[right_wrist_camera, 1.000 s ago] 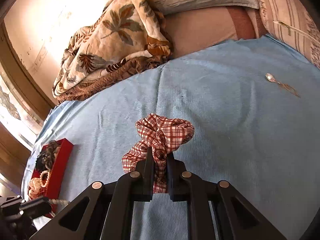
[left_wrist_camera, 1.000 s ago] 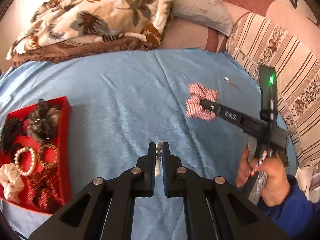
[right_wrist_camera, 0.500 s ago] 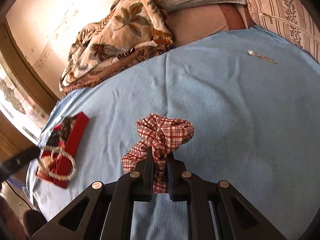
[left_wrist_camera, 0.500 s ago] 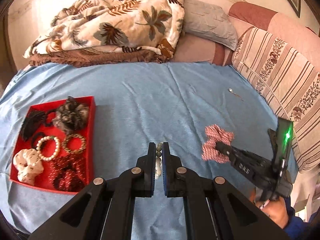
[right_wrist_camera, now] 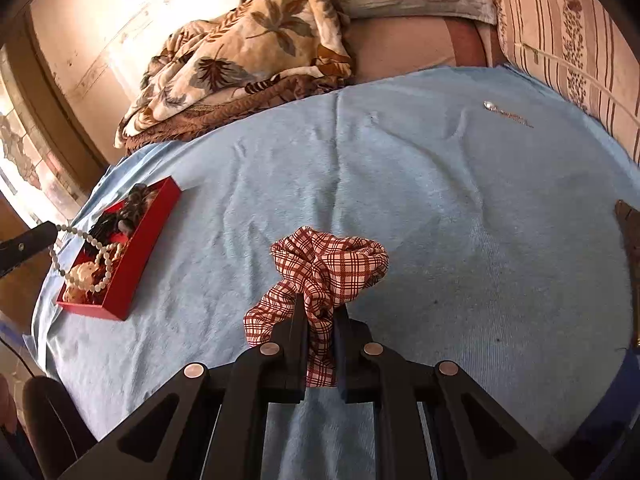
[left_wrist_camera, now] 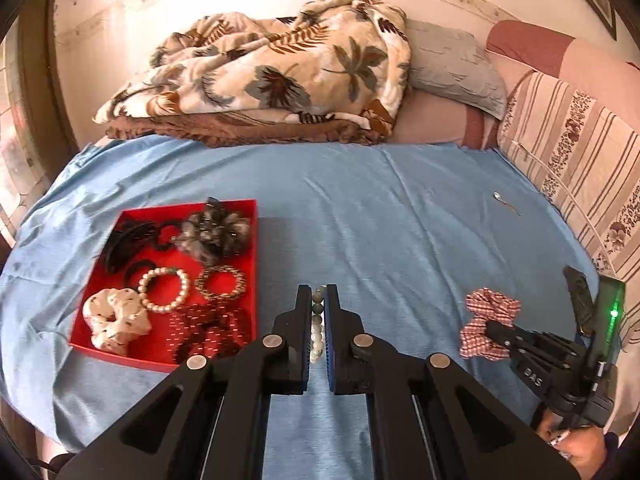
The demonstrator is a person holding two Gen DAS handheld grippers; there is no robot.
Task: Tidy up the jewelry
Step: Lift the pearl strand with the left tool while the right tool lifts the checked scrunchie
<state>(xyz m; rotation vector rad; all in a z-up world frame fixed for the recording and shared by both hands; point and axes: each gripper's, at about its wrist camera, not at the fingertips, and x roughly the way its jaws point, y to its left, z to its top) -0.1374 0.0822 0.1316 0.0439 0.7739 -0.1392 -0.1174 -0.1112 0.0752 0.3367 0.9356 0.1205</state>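
Observation:
My left gripper (left_wrist_camera: 318, 300) is shut on a grey and white bead bracelet (left_wrist_camera: 318, 322), held above the blue sheet just right of the red tray (left_wrist_camera: 253, 240). In the right wrist view the bracelet (right_wrist_camera: 80, 256) hangs from the left gripper over the tray (right_wrist_camera: 132, 252). My right gripper (right_wrist_camera: 320, 308) is shut on a red plaid scrunchie (right_wrist_camera: 328, 264), lifted over the sheet; it also shows in the left wrist view (left_wrist_camera: 486, 320). The tray holds scrunchies, a pearl bracelet (left_wrist_camera: 164, 290), a gold bangle (left_wrist_camera: 220, 282) and dark hair ties.
A small silver pin (left_wrist_camera: 505, 203) lies on the blue sheet (left_wrist_camera: 380, 216) at the far right, also seen in the right wrist view (right_wrist_camera: 506, 114). A leaf-print blanket (left_wrist_camera: 280, 76) and pillows (left_wrist_camera: 452, 64) lie at the back. A striped cushion (left_wrist_camera: 580, 152) borders the right.
Both grippers have pulled back and up from the sheet with their loads. The left gripper has swung left, bringing the tray closer. The bead bracelet now hangs over the tray.

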